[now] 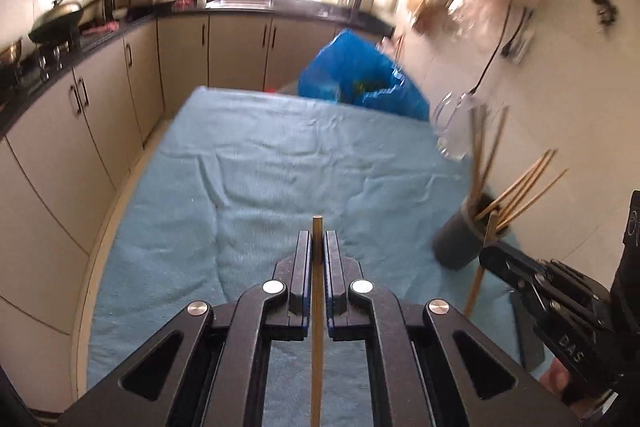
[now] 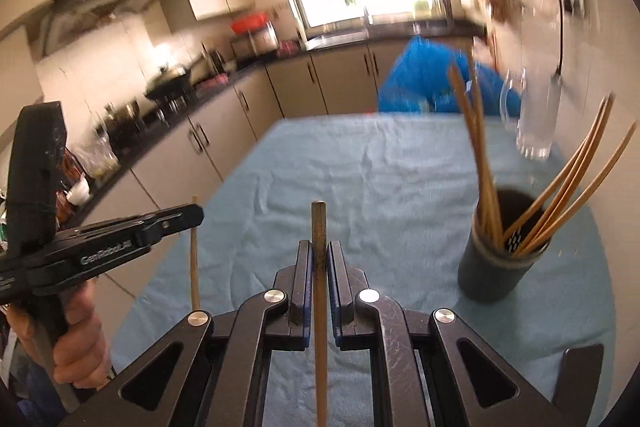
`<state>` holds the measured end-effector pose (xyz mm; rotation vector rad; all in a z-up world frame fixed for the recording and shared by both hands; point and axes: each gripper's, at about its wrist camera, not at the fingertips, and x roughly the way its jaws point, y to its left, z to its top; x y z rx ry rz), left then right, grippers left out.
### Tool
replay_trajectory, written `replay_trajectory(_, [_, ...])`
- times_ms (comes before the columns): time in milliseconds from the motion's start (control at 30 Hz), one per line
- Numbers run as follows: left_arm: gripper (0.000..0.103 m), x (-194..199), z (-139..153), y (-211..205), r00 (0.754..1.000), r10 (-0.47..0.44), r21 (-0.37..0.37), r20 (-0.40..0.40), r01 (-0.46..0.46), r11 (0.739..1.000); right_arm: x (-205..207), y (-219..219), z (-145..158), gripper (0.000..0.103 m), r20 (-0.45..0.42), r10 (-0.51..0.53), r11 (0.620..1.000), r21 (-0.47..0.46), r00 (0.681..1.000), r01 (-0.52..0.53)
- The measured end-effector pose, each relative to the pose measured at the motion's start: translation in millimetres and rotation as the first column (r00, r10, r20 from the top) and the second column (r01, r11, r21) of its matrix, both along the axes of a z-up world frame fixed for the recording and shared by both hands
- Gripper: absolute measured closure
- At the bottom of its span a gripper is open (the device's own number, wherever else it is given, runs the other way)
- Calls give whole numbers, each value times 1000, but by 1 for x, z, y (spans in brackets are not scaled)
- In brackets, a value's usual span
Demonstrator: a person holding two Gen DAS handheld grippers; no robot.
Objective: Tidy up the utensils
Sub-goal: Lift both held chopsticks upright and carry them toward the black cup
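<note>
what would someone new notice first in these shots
Each gripper is shut on a single chopstick: the left gripper holds its chopstick upright, and the right gripper holds its chopstick the same way. Next is the dark cup at the right of the blue cloth, bristling with more chopsticks. Behind it sit a glass mug and a blue bag.

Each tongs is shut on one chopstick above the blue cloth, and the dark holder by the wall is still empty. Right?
Not quite. The left tongs and right tongs each grip one chopstick above the blue cloth, but the dark holder already holds several chopsticks, as the right wrist view shows.
</note>
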<state>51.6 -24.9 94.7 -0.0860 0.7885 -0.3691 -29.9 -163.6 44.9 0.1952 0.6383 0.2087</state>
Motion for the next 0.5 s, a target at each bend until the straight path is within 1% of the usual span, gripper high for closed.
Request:
replay_trajectory(67, [98, -11, 8, -2, 1000, -9, -13, 22, 10, 1000, -12, 2, 10, 95, 69, -7, 1000, -15, 998, 8])
replay_trajectory(133, [98, -22, 15, 1, 999, -4, -7, 44, 4, 1000, -19, 3, 16, 95, 101, -7, 1000, -17, 995, 8])
replay_trajectory(167, [98, -25, 18, 0, 999, -8, -10, 52, 9, 1000, -26, 4, 21, 95, 135, -9, 1000, -19, 991, 12])
replay_trajectory(200, [98, -29, 20, -2, 998, -17, -13, 58, 18, 1000, -26, 4, 21, 95, 135, -9, 1000, -19, 991, 12])
replay_trajectory(300, [98, -35, 27, -6, 997, -18, -10, 77, 18, 1000, -37, 3, 29, 95, 176, -19, 999, -32, 984, 25])
replay_trajectory(500, [98, -42, 35, -10, 994, -25, -2, 102, 26, 1000, -42, -5, 32, 95, 194, -40, 999, -15, 980, 44])
